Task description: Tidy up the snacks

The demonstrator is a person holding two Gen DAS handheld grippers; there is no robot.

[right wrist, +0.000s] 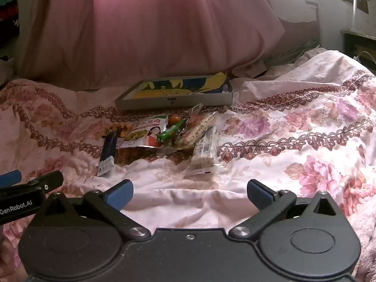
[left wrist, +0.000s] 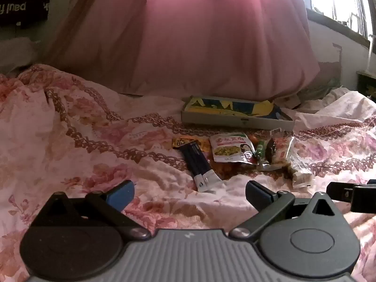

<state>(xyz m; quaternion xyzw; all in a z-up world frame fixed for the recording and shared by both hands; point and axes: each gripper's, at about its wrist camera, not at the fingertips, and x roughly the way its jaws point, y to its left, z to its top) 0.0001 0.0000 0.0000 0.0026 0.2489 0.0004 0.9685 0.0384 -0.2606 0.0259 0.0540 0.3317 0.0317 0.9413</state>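
1. White lettering reading "GenRobot.AI" is showing on the black body of the left gripper [right wrist: 28,185] where it is poking in at the left edge of the right wrist view; mirrored letters "paul" are showing on a dark bag [left wrist: 21,7] in the top corner of the left wrist view only.
2. The snack print is too small to read: a white foil pouch picturing a yellow dish and a woman [right wrist: 146,135], a dark blue stick packet with a silver end [left wrist: 199,162], a green wrapped candy [right wrist: 170,132] and a clear crinkly pack of puffed grain bars [right wrist: 204,150] are lying bunched together on the pink floral quilt [right wrist: 293,141].
3. A shallow grey cardboard box lid with a yellow-and-blue lining [left wrist: 235,114] is sitting just behind the pile, in front of a pink pillow [left wrist: 211,35].
4. The left gripper [left wrist: 189,195] and the right gripper [right wrist: 189,193] are both hovering near the pile with blue-padded jaws spread wide, gripping nothing.
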